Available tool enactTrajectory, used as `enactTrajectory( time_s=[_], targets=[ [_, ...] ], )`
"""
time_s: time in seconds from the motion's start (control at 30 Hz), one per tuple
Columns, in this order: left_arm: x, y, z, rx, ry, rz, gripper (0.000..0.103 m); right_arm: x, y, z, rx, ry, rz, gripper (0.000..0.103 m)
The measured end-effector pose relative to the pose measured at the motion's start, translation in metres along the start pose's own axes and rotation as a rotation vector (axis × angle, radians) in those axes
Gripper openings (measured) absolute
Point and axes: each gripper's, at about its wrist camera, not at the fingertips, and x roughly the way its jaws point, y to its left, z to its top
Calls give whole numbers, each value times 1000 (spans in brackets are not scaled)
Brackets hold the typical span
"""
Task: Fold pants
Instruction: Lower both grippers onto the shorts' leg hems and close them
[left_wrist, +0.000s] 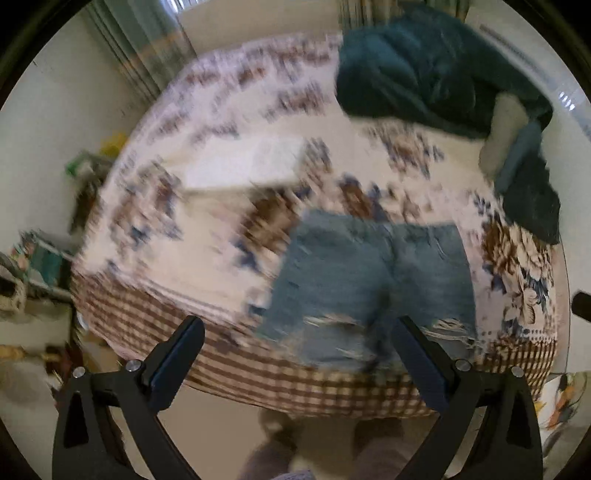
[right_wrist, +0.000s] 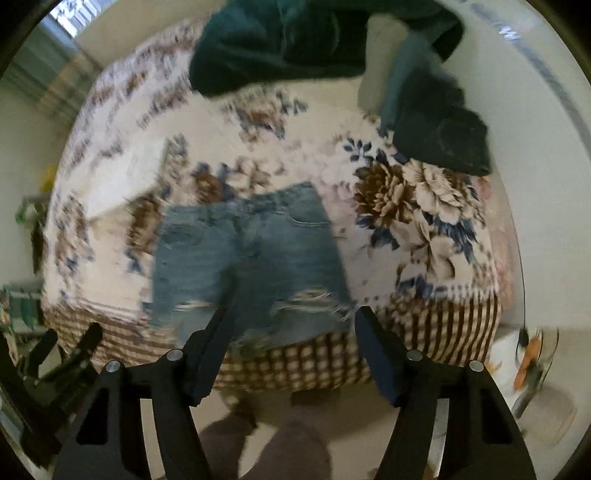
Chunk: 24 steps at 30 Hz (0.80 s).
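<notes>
A pair of light blue denim shorts (left_wrist: 369, 273) with frayed, ripped hems lies flat near the front edge of a bed with a floral cover (left_wrist: 229, 221). It also shows in the right wrist view (right_wrist: 251, 258). My left gripper (left_wrist: 299, 332) is open and empty, held above the shorts' hem and the bed's front edge. My right gripper (right_wrist: 295, 325) is open and empty, held above the frayed hem. The left gripper (right_wrist: 70, 343) shows at the lower left of the right wrist view. Both views are motion blurred.
A dark teal blanket (left_wrist: 424, 70) is heaped at the far right of the bed, with more of it at the right edge (right_wrist: 439, 125). A folded white cloth (left_wrist: 243, 162) lies mid-bed. Cluttered shelves (left_wrist: 40, 266) stand at the left. The person's legs (right_wrist: 266, 443) show below.
</notes>
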Motion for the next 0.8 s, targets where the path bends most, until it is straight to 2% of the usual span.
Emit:
enactTrajectory(
  time_s=[0.13, 0.27, 0.43, 0.57, 0.67, 0.73, 0.8],
  targets=[
    [80, -72, -15, -19, 121, -48, 103, 95, -46, 45, -41, 100, 28, 71],
    [147, -151, -51, -7, 259, -140, 103, 168, -78, 56, -64, 172, 28, 72],
    [196, -234, -87, 9, 352, -222, 103, 241, -99, 63, -108, 250, 57, 72],
    [226, -273, -108, 45, 387, -196, 102, 275, -91, 70, -161, 259, 87, 72],
    [236, -274, -114, 16, 359, -173, 89, 298, -80, 82, -183, 269, 128, 72],
    [233, -266, -114, -23, 325, -201, 72, 312, -71, 93, -184, 277, 163, 72],
    [225, -255, -112, -50, 282, -226, 23, 326, -65, 106, -173, 278, 183, 72]
  ],
)
